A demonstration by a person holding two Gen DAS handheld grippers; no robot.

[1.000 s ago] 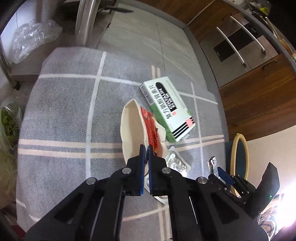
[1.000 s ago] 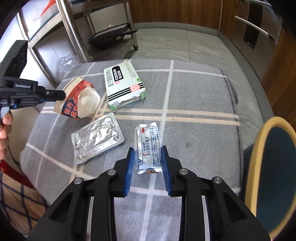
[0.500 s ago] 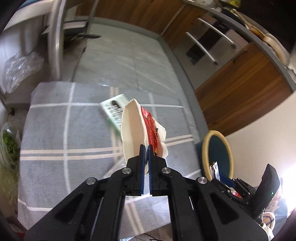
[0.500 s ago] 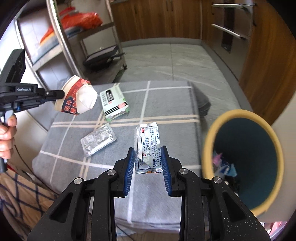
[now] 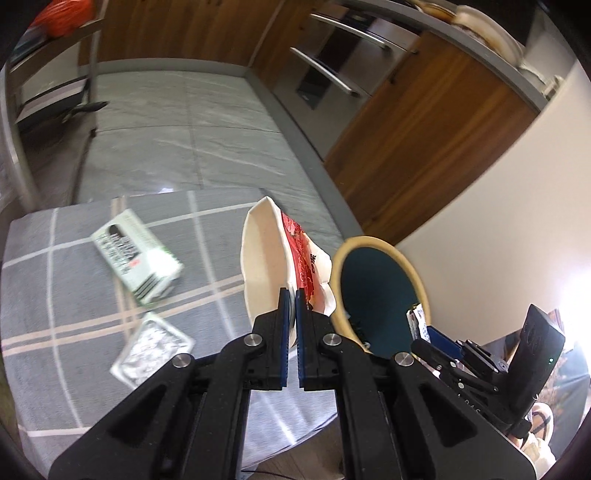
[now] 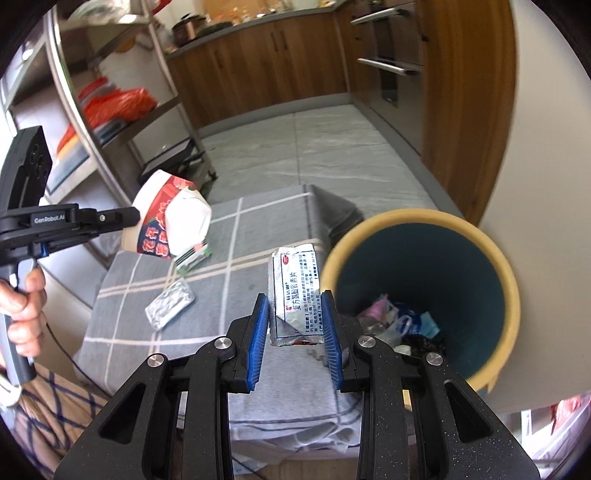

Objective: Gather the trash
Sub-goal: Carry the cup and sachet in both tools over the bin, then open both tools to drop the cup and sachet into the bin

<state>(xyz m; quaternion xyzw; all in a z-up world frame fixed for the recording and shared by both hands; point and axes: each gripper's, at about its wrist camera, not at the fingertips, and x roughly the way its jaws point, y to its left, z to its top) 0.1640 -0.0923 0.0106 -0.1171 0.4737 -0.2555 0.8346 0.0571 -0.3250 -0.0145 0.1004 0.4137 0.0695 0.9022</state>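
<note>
Left tool (image 5: 291, 295): clenched on the rim of a crushed paper cup (image 5: 273, 258), held above the table (image 5: 74, 258). Right tool (image 6: 295, 317): grasping a foil packet (image 6: 295, 291) beside the bin (image 6: 513, 306). On the table: a box (image 5: 136, 258) and a blister pack (image 5: 153, 343).

A home kitchen: wooden cabinets (image 6: 258, 70) and a built-in oven (image 6: 391, 55) ahead of the claws, a worktop with pots (image 6: 192, 27), steel shelving (image 6: 110, 110) left.
</note>
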